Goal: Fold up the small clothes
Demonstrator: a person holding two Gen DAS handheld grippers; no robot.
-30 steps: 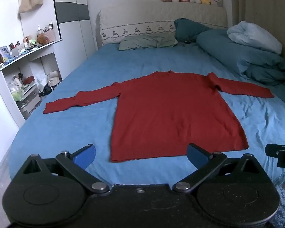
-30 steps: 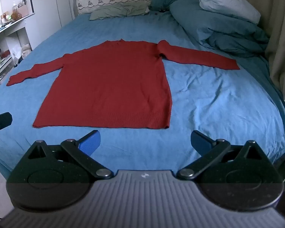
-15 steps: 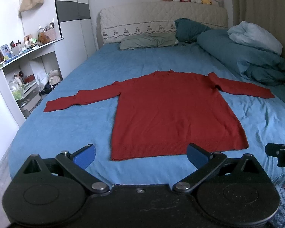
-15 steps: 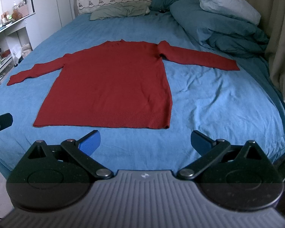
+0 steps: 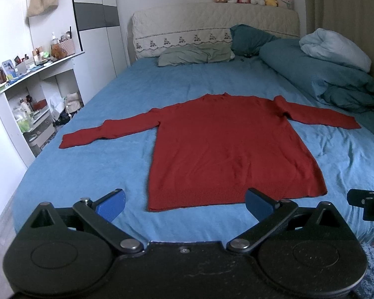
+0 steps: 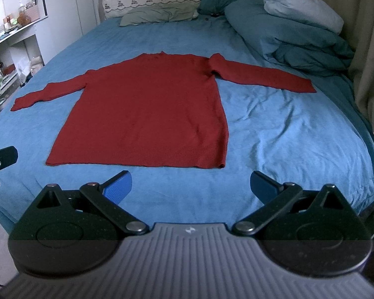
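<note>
Lying flat on the blue bed point(image 5: 92, 164), front down or up I cannot tell, the red sweater point(image 5: 227, 149) is spread fully open with both sleeves stretched outward, and no fold is in it yet. The task looks to be at its very start: the approach, before any first grasp.

Going left to right in the left wrist view: the shelf unit point(image 5: 35, 79) with bottles sits at 9 o'clock, the left sleeve cuff point(image 5: 69, 143) reaches toward 9 o'clock, the body of the garment fills the centre, the right sleeve point(image 5: 324, 118) runs toward 3 o'clock, and the heaped duvet point(image 5: 331, 74) is at 2 o'clock. The green pillow point(image 5: 194, 56) lies at 12 o'clock near the headboard.

The left gripper point(image 5: 185, 203) hovers above the near edge of the bed with its jaws spread wide and nothing between them; the hem's left corner point(image 5: 153, 205) is just ahead at about 12 o'clock. The right gripper point(image 6: 190, 185) likewise stands wide apart and empty, with the hem's right corner point(image 6: 219, 163) just beyond it at 1 o'clock.

In my judgement the next move calls for each tong to come down on a chosen edge, probably a sleeve or a hem corner, and pinch only the knit, not the sheet below. The soft knit will likely sag and stretch, so both sides should lift evenly.
</note>
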